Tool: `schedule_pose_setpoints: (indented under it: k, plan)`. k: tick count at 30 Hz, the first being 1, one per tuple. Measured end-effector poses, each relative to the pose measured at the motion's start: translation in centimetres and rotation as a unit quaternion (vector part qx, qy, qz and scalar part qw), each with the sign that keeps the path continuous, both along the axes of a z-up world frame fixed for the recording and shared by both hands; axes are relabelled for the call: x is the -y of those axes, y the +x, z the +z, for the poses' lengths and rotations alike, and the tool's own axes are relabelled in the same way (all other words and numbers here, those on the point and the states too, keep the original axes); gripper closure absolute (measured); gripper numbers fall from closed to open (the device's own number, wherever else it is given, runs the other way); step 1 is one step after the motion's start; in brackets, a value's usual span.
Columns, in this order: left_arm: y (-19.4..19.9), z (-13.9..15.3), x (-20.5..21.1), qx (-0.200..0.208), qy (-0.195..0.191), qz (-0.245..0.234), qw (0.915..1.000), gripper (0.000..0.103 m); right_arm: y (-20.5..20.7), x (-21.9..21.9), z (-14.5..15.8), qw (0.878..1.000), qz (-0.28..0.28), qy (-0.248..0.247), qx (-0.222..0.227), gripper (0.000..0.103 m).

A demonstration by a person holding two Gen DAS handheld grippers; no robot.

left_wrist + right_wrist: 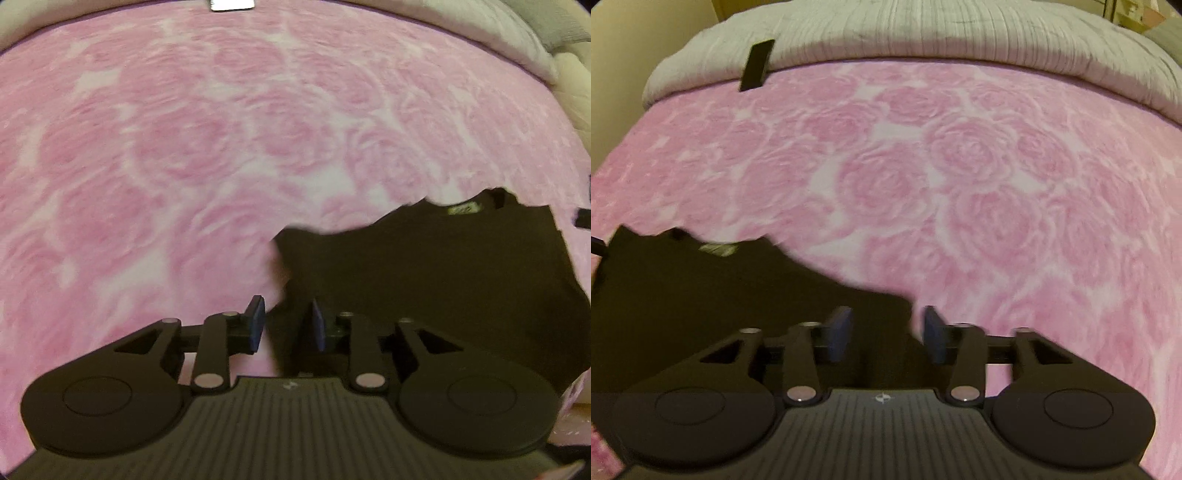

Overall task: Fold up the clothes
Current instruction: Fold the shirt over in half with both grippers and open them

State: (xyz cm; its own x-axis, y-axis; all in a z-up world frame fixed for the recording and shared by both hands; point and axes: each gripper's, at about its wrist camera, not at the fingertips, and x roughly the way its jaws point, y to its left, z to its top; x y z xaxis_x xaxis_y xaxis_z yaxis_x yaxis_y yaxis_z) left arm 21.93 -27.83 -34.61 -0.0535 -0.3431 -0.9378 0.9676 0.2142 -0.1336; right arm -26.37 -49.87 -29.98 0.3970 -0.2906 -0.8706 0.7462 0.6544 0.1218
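A dark garment (443, 273) lies on the pink rose-patterned blanket (184, 166), a small light label near its far edge. In the left wrist view it fills the lower right; my left gripper (286, 325) is open, its blue pads astride the garment's left edge. In the right wrist view the garment (720, 295) fills the lower left on the blanket (997, 203); my right gripper (886, 334) is open, its pads astride the garment's right corner. Neither holds the cloth.
A grey ribbed quilt (923, 33) lies along the blanket's far edge, with a small dark flat object (757, 64) leaning on it. Pale bedding (535, 40) shows at the far right in the left wrist view.
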Motion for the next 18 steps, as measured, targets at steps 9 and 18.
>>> schedule_pose_setpoints:
  k: [9,18]
  plan:
    - [-1.9,3.5,-4.4,0.079,-0.014,-0.132,0.9879,0.058,6.2,-12.3,1.5,0.997,0.073,0.024,-0.005,0.065]
    - [-0.3,0.4,-7.3,0.142,-0.066,-0.383,0.9103,0.056,16.6,-21.5,3.0,0.998,0.054,-0.019,-0.011,0.081]
